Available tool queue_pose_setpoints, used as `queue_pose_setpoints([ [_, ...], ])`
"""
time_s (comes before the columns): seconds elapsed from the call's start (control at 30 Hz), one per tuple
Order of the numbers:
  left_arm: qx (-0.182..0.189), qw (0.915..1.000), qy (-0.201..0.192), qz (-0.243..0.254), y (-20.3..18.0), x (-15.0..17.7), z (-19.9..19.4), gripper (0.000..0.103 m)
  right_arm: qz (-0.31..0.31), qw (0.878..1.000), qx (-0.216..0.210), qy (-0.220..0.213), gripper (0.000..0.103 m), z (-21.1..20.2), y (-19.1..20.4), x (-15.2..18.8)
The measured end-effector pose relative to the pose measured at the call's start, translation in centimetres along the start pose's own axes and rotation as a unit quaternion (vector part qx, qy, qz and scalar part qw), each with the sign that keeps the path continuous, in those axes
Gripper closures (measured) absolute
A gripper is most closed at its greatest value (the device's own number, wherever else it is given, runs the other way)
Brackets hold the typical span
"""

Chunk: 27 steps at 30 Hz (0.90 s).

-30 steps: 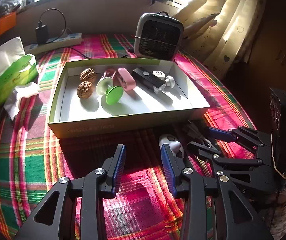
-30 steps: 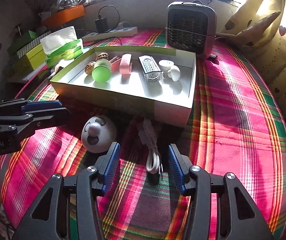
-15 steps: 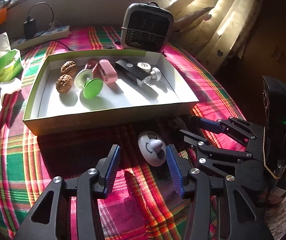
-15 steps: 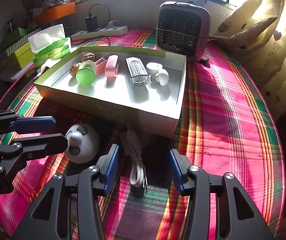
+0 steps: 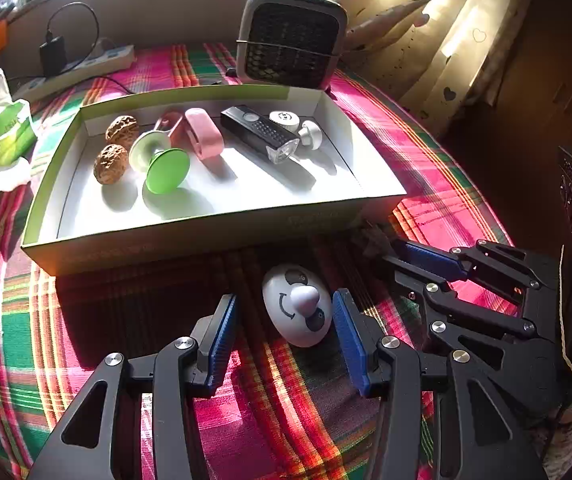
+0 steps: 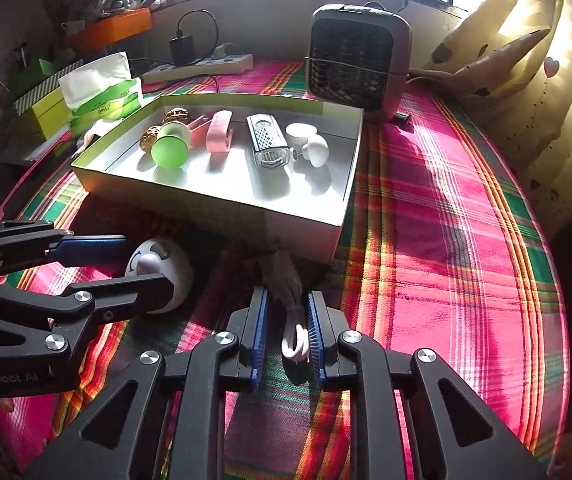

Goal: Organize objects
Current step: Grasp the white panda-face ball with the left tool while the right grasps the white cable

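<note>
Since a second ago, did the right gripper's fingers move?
Yes. The right gripper has its jaws closing around the white cable, which lies in the same place in front of the box.

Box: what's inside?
Box holds two walnuts, green spool, pink clip, black light, white knob. Anything beneath them is hidden.

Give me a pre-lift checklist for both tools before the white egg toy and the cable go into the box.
1. Left tool straddles white egg-shaped face toy: ok.
2. Left tool gripping the toy: not ok, pads stand apart from it.
3. Right tool around coiled white cable: ok, jaws closing.
4. Right pads firmly on the cable: cannot tell.
5. Free floor in open white cardboard box: ok, front half bare.
6. Tools clear of each other: ok, side by side, apart.
</note>
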State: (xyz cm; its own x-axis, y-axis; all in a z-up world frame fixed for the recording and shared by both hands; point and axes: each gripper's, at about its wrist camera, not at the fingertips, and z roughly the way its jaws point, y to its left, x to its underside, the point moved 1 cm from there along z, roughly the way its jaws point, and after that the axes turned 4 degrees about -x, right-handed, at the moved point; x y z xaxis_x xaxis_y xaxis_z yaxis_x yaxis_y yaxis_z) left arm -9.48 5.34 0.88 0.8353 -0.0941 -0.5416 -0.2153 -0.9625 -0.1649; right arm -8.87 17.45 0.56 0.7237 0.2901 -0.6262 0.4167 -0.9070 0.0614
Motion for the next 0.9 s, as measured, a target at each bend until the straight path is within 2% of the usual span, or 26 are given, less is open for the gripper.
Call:
queue_pose_setpoints([
  [0.47, -0.011, 0.9998, -0.003, -0.013, -0.35, -0.37, 0.39, 0.058, 0.001, 1.000, -0.002, 0.000, 0.085, -0.04, -0.18, 0.04],
  [0.73, -0.005, 0.9999, -0.001, -0.016, -0.31, -0.45, 0.44, 0.071, 0.002, 1.000, -0.002, 0.000, 0.085, -0.13, -0.17, 0.09],
  [0.9, -0.007, 0.9999, -0.001, -0.014, -0.48, -0.42, 0.42, 0.071, 0.002, 1.000, -0.002, 0.000, 0.085, -0.16, -0.20, 0.08],
])
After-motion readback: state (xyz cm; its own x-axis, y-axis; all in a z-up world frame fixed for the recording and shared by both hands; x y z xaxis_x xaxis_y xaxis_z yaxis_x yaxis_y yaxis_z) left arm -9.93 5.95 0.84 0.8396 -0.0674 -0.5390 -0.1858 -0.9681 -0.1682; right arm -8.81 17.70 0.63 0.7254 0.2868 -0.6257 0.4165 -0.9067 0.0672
